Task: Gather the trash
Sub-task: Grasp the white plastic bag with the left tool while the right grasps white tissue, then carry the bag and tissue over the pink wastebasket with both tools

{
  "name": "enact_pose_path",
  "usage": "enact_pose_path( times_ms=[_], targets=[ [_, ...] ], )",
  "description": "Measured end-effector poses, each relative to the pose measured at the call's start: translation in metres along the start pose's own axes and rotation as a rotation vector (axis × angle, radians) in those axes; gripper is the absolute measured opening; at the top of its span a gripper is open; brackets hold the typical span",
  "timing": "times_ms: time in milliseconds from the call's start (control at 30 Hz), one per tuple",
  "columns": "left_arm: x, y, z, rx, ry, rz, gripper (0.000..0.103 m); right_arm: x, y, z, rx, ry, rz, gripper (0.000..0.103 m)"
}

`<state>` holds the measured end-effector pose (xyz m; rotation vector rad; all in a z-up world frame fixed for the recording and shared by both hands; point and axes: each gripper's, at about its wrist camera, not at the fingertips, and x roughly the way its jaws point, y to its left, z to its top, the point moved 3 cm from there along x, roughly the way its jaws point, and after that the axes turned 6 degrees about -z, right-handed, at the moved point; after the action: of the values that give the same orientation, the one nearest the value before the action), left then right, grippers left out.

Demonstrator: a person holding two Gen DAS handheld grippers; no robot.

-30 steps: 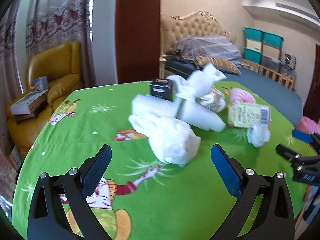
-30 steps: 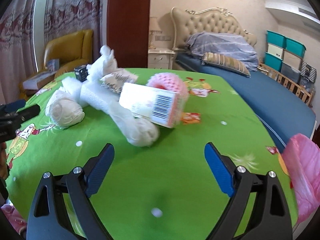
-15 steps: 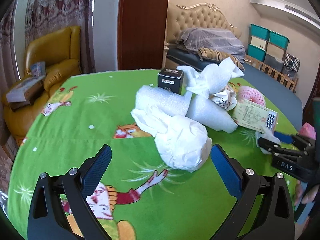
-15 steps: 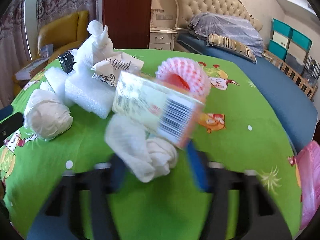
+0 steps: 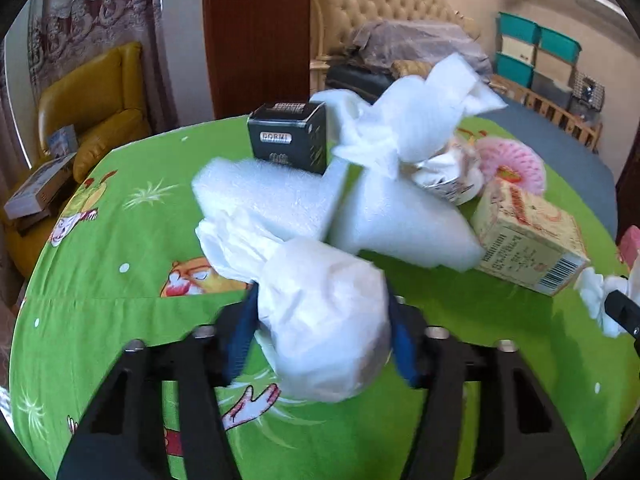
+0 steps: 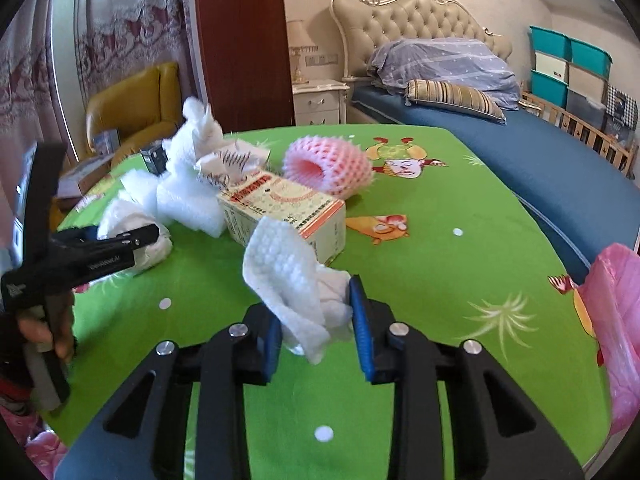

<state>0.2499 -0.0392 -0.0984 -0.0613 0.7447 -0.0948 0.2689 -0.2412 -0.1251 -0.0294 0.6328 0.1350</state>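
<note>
bed (image 6: 540, 160), tufted headboard | yellow armchair (image 6: 136, 112) | lace curtains (image 6: 120, 40) | teal storage bins (image 6: 568, 64) | beige walls

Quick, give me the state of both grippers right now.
Left gripper: jaws closing around the white paper wad, pads at its sides.
Right gripper: shut on a crumpled paper towel.

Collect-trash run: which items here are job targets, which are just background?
Job:
- crumpled white wad, left hand-held gripper closing on it
- paper towel in right hand-held gripper
- yellow carton
- pink foam net
- white foam sheets
- black box

Background:
- yellow armchair
- bed
- teal bins
</note>
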Motion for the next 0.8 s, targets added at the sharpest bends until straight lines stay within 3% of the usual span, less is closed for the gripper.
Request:
enact_pose_path(
  times_ms=[133, 467, 800],
  targets=[
    [-0.019, -0.006, -0.007, 0.022, -0.061, -0.027, 0.042, -0.011, -0.005, -0.005, 0.011, -0.021, 0.001, 0.030],
    [-0.065, -0.017, -0.029, 0.063, -0.158, -0.070, 0.042, -0.018, -0.012, -0.019, 0.025, -0.022, 0.000, 0.030],
    [-0.096, -0.032, -0.027, 0.102, -0.254, -0.099, 0.042, -0.042, -0.027, -0.018, 0.051, -0.070, -0.013, 0.030]
  ],
)
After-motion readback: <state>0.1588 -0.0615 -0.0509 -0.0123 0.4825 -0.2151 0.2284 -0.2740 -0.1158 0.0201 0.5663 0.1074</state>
